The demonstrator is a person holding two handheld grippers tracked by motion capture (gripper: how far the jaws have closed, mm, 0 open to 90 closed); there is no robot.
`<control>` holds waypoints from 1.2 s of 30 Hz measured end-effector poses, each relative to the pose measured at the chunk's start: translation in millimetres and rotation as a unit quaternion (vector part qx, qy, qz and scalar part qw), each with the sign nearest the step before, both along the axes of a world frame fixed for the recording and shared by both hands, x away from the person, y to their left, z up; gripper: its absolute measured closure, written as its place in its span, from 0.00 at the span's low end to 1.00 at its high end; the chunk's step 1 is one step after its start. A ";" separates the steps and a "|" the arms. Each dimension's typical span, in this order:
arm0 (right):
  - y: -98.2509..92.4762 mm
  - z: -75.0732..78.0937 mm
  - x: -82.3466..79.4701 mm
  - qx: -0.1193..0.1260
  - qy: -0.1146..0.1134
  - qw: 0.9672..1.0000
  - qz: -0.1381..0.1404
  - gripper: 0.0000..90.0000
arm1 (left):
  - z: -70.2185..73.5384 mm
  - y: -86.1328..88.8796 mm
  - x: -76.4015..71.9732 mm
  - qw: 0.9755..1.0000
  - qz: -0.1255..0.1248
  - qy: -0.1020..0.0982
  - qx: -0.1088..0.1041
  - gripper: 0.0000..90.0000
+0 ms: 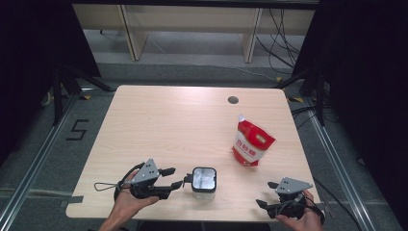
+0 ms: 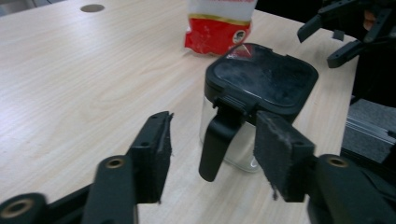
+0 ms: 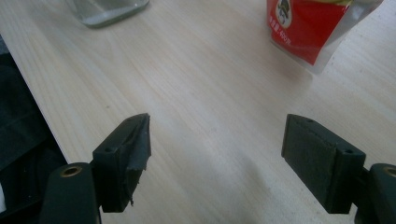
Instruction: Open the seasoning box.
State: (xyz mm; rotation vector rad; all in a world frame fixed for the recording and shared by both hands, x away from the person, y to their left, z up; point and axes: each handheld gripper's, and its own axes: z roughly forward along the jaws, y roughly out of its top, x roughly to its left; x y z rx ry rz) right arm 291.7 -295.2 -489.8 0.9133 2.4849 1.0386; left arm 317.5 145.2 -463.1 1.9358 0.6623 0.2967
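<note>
A clear glass jar [image 1: 204, 179] with a black square lid [image 2: 261, 74] stands near the table's front edge. Its black handle [image 2: 215, 144] hangs down the side that faces my left gripper [image 1: 175, 177]. That gripper [image 2: 212, 123] is just left of the jar with its jaws apart. The handle lies in line with the gap, and the pads do not press on it. A red and white pouch [image 1: 251, 142] stands upright to the right of centre. At the front right corner, my right gripper [image 1: 265, 194] is open over bare wood [image 3: 217, 126].
The light wooden table [image 1: 183, 125] has a round cable hole [image 1: 233, 100] near its far edge. The pouch [image 3: 313, 28] and the jar's base [image 3: 107, 9] lie beyond the right gripper's jaws. Dark curtains flank the table, and cables lie on the floor behind it.
</note>
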 end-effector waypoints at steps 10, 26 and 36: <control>14.1 7.7 0.8 0.037 -0.030 0.999 0.012 0.30 | 7.7 -6.0 0.9 1.000 -0.018 -0.009 0.005 0.80; 28.5 12.9 4.4 0.041 -0.062 0.996 0.043 0.46 | 5.5 -25.6 8.4 1.000 -0.021 -0.005 0.015 0.96; 35.9 14.3 8.0 0.047 -0.069 0.995 0.054 0.50 | 7.8 -30.1 9.8 0.999 -0.037 -0.015 0.016 0.98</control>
